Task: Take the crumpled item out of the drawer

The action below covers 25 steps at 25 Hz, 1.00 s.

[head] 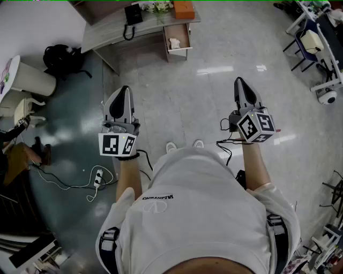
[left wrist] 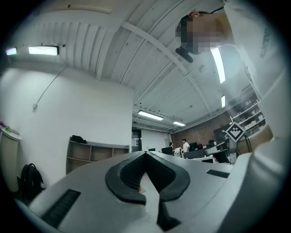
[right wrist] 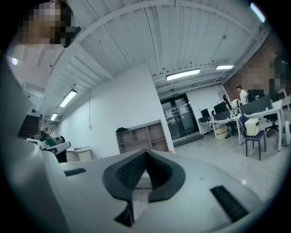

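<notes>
Both grippers are held out over the bare grey floor, well apart from the furniture at the far side of the room. The left gripper is seen with its jaws clenched together, and nothing is caught between its pads. The right gripper is likewise closed, tip to tip, with nothing held. Both are pointed away from the person, toward the far wall.

A grey desk is seen at the far end, slightly left of centre. Its drawer is pulled out toward the near side and left open. The crumpled item, white and small, is found lying inside that drawer. Its longer side appears to run near to far, along the drawer's length; which end leads cannot be told at this size.

On the desk top a black telephone and an orange box are set. A black backpack is left on the floor at the far left.
</notes>
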### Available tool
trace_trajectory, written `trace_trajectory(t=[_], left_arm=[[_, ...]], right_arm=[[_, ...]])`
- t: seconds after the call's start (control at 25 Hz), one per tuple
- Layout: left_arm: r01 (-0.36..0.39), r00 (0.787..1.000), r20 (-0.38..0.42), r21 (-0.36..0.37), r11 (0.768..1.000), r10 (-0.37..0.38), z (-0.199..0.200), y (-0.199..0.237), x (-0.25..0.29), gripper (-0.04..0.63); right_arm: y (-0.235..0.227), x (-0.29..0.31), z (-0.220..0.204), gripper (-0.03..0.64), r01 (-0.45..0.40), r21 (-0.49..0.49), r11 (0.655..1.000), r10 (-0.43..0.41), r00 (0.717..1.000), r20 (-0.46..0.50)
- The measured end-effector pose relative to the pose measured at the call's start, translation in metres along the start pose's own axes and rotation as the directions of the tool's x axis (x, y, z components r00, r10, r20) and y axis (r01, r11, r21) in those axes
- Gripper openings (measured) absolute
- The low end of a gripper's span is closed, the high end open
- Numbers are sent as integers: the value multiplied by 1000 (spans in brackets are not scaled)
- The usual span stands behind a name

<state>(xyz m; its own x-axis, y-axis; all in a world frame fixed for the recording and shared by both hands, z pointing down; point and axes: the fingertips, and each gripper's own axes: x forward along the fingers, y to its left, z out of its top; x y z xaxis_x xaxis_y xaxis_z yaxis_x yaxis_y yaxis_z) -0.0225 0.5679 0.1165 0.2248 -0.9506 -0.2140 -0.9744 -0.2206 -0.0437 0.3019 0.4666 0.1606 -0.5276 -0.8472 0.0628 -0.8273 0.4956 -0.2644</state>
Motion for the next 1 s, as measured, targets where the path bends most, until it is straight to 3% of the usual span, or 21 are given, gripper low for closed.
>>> trace_trajectory(t=[0.44, 1.0], left_arm=[[0, 1000, -8, 9, 1000, 0, -1, -23, 12, 0], [-27, 999, -18, 16, 1000, 28, -6, -83, 38, 0]], right_arm=[[-20, -4, -2, -3, -21, 14, 1000, 21, 1000, -4], [-71, -13, -3, -2, -92, 50, 995, 94, 994, -50]])
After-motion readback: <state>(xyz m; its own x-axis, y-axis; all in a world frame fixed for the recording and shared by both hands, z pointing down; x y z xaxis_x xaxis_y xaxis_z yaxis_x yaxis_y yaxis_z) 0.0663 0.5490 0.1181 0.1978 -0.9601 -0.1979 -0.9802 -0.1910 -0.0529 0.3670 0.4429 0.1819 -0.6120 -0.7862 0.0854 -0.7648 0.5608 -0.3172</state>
